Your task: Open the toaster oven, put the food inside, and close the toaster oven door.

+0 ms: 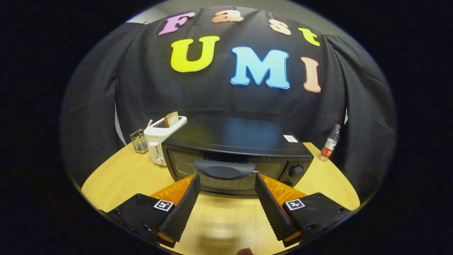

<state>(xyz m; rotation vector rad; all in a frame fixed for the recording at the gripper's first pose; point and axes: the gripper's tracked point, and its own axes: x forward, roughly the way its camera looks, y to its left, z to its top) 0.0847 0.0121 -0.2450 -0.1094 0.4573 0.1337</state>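
A black toaster oven (233, 148) stands on the wooden table (116, 177), its glass door shut. The door's wide dark handle (224, 169) runs across the top of the door, just ahead of my fingertips and level with the gap between them. My gripper (226, 179) is open, one finger on each side of the handle's ends, nothing held between them. I cannot make out any food for the oven besides the toast in the toaster.
A white pop-up toaster (161, 136) with a slice of toast (171, 119) stands left of the oven. A small wire holder (138, 141) sits beside it. A plastic water bottle (330, 143) stands right of the oven. Two dark knobs (296, 171) are on the oven's right front.
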